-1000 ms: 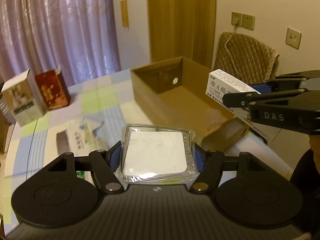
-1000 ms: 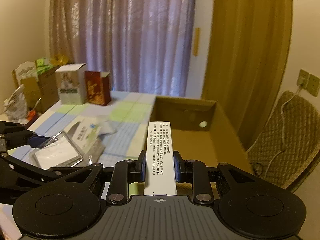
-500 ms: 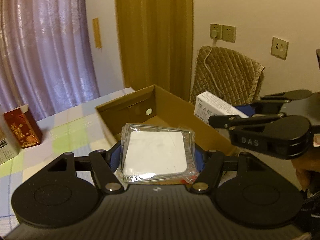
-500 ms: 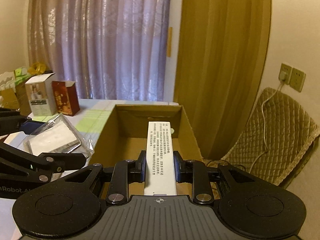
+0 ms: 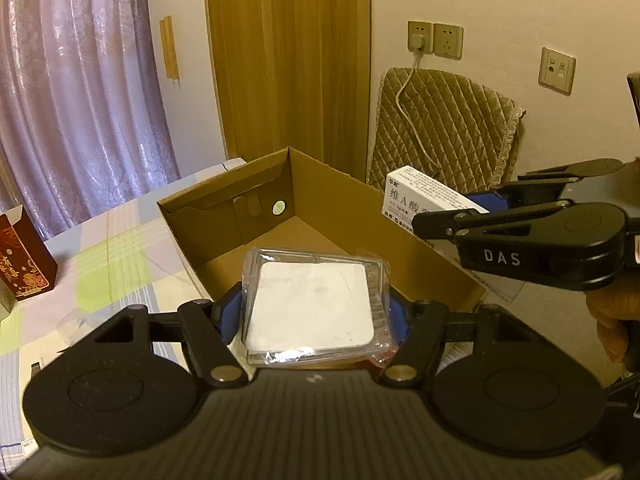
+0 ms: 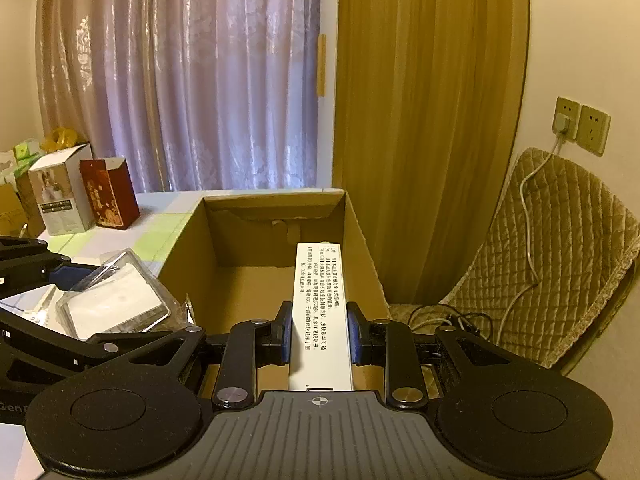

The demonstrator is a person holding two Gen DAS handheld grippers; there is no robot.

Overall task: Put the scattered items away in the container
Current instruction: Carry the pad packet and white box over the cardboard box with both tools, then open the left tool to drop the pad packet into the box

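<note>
Lettering "DAS" marks the right hand-held gripper (image 5: 472, 208) clamping a white carton (image 6: 322, 312); the left hand-held gripper (image 5: 316, 312) clamps a wrapped packet (image 5: 314, 304).

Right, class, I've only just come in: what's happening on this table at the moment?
A person is tidying up with a gripper in each hand. The left gripper grips a clear plastic case holding a white pad, and the right gripper grips a long white medicine box. Both are held at the open cardboard box, whose floor looks bare, so neither item has been dropped in. A red carton and a white carton stand on the table behind.
</note>
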